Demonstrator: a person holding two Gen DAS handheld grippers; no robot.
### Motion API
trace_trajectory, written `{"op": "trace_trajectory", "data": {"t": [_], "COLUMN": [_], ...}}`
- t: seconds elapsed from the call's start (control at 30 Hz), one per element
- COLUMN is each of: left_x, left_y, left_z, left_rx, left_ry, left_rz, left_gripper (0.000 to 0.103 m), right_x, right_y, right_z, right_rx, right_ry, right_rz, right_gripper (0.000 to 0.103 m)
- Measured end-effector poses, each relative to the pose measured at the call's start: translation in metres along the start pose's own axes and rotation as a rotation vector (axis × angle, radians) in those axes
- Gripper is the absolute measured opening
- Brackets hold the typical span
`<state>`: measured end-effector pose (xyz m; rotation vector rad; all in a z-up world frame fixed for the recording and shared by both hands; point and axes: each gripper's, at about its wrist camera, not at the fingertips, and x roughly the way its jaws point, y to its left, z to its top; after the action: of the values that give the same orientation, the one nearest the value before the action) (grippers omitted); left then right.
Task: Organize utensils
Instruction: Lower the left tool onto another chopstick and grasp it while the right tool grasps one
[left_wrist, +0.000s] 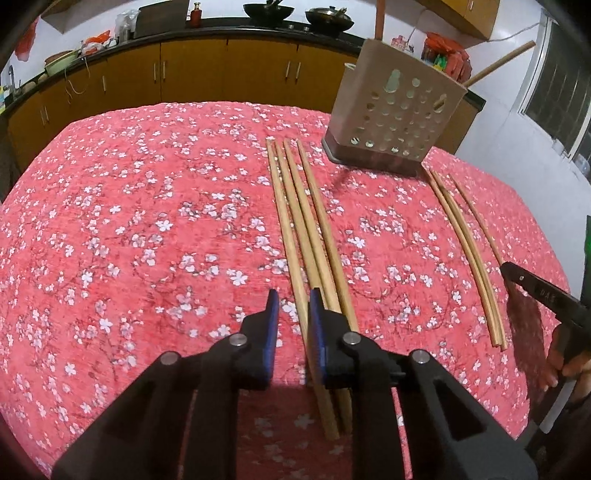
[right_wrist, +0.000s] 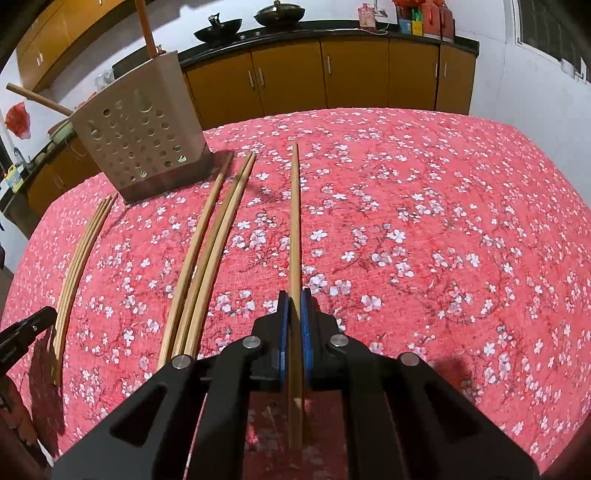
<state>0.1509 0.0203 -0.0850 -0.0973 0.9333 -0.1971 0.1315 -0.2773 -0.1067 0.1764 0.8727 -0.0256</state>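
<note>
Several wooden chopsticks (left_wrist: 303, 221) lie side by side on the red floral tablecloth (left_wrist: 129, 221). My left gripper (left_wrist: 293, 301) is open low over their near ends, with the leftmost chopstick between its fingers. A second group of chopsticks (left_wrist: 465, 251) lies to the right. A perforated beige utensil holder (left_wrist: 395, 110) stands at the back. In the right wrist view my right gripper (right_wrist: 294, 301) is shut on a single chopstick (right_wrist: 294, 221). Three chopsticks (right_wrist: 207, 251) lie to its left, several more chopsticks (right_wrist: 79, 254) farther left, by the holder (right_wrist: 140, 136).
A wooden-handled utensil (left_wrist: 498, 66) sticks out of the holder. The right gripper's black body (left_wrist: 546, 295) shows at the right edge. The left gripper's body (right_wrist: 22, 332) shows at the left edge. Yellow cabinets (right_wrist: 332, 77) and a counter with woks stand behind the table.
</note>
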Motion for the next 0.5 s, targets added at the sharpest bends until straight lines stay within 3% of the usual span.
{"op": "trace_trajectory", "data": {"t": [0.13,0.2,0.27,0.5], "left_x": [0.005,0.007,0.011,0.023], "left_y": [-0.007,-0.006,-0.004,0.03], "left_z": [0.002,0.005,0.009,0.034], "left_rx": [0.025,0.019,0.014,-0.039], "left_ry": [-0.007,-0.008,-0.008,-0.019], "left_rz": [0.044,0.061,0.068,0.133], "left_gripper": [0.017,0.009,0.009,0.008], "right_x": [-0.001,-0.001,0.0,0.011], "right_y": [0.006,0.007,0.008,0.004], "right_z": [-0.002,-0.003,-0.002,0.014], "right_rx": [-0.029,-0.034,-0.039,-0.021], "right_ry": [0.0,-0.003,-0.003,-0.011], "right_rz": [0.004,0.002,0.002,-0.018], "right_gripper": [0.008,0.008,0.008,0.008]}}
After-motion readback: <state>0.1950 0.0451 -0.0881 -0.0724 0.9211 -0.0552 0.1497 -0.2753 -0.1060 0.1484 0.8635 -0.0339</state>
